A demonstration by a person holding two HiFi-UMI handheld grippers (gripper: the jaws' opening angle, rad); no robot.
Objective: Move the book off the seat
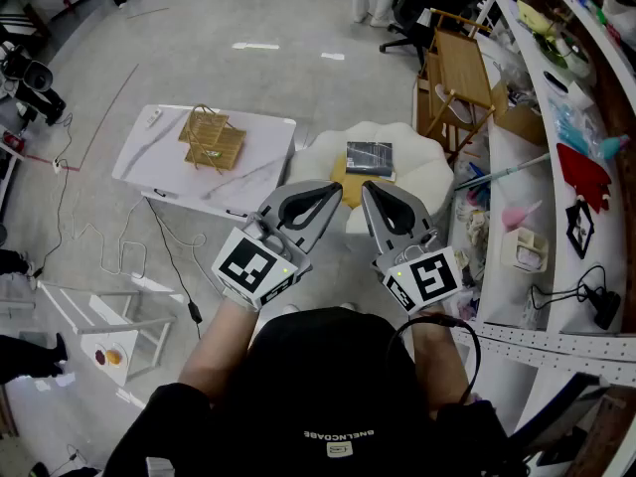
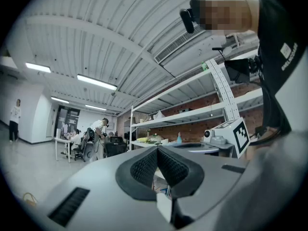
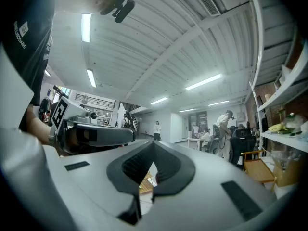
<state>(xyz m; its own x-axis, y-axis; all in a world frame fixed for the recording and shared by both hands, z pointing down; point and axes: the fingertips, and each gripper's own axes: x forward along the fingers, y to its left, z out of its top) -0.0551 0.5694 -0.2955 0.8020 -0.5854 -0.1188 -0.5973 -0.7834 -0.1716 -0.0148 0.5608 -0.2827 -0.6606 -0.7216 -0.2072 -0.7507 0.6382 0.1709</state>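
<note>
At the centre of the head view, the book (image 1: pixel 370 157) lies flat on a yellow cushion (image 1: pixel 343 182) in the white shell-shaped seat (image 1: pixel 427 177), untouched, so the move looks not yet begun. Both tools hang side by side just short of the seat's near edge, probably a ready stance before the reach. Jaws of the left tool (image 1: pixel 328 195) are pressed together with nothing between them; the right tool (image 1: pixel 374 195) is likewise closed and empty. Both forearms rise from the bottom of the frame, tools roughly level, tips tilted slightly upward and angled toward each other. At upper left, the tabletop (image 1: pixel 159 157), bearing a wooden rack (image 1: pixel 211 137), seems a likely spot for the book.
</note>
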